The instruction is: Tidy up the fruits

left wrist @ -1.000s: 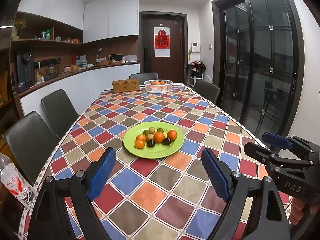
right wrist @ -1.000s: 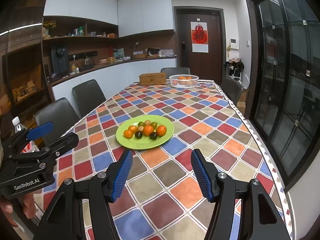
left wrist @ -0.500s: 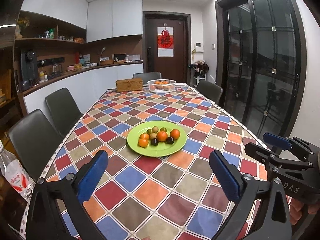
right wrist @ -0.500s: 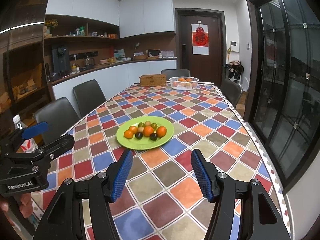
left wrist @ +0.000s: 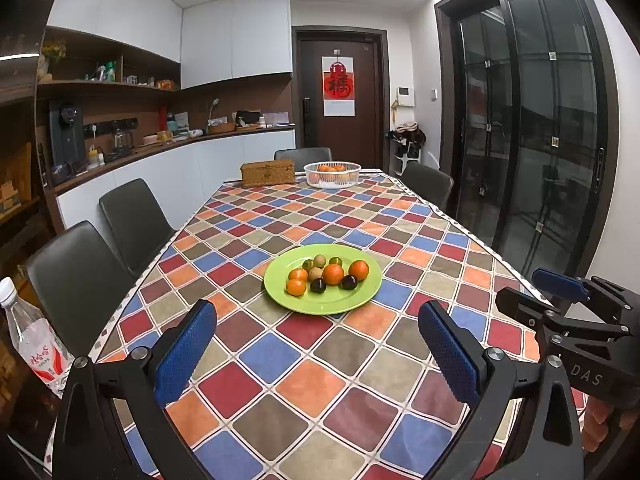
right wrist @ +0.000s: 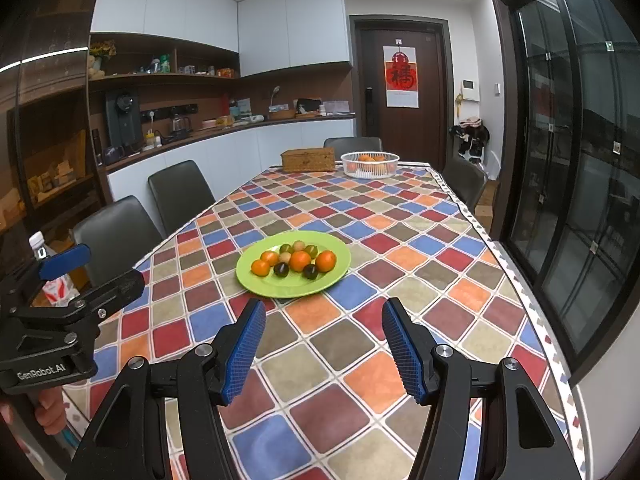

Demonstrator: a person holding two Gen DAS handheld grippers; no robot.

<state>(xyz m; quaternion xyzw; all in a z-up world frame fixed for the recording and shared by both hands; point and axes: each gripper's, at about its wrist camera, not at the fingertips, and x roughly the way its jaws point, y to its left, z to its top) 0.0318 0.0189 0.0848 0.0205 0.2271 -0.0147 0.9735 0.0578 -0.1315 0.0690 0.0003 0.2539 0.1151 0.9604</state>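
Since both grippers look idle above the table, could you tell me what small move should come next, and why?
Probably ease the right gripper forward and down toward the green plate, aiming at the nearest orange fruit. Both it and the left gripper are open and empty, short of the plate, and all the fruit sits untouched.

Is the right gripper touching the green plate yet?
Apart. The right wrist view shows the right gripper open, with bare tablecloth between its fingertips and the near rim of the green plate.

Home dining room: table [left wrist: 304,360], chairs [left wrist: 132,216].
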